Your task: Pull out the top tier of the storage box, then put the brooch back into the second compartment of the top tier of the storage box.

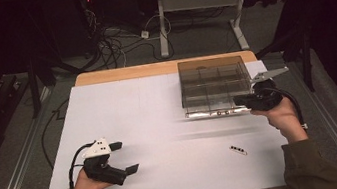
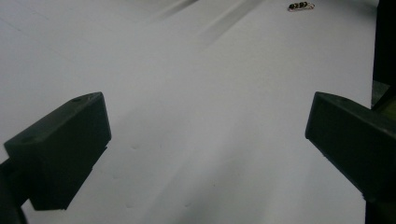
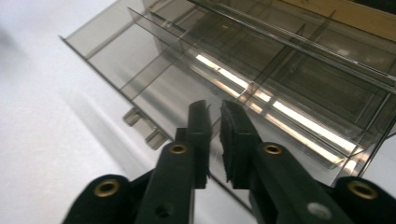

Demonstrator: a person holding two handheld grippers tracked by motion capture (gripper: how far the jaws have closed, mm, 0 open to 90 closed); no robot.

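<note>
While my right gripper (image 3: 212, 140) sits at the near right corner of the clear compartment box (image 1: 214, 85), its jaws stand nearly together with only a thin gap, and I cannot tell whether the box's front lip is caught between them or lies just past the tips. That box rests on the far right part of the white counter (image 1: 161, 126), close to its far and right edges. I judge it light, stiff and slick: thin smoky plastic with inner dividers, likely to skate if pushed and to crack or flex if pinched hard at mid-wall. Its front rim or the latch tabs (image 3: 144, 128) along the near edge look like the best purchase. My left gripper (image 1: 118, 158) rests low at the near left, jaws wide apart with nothing between them. A small dark part (image 1: 238, 150) lies on the counter nearer me, well apart from the box. Open room lies to the left and centre; the right edge leaves little margin.
</note>
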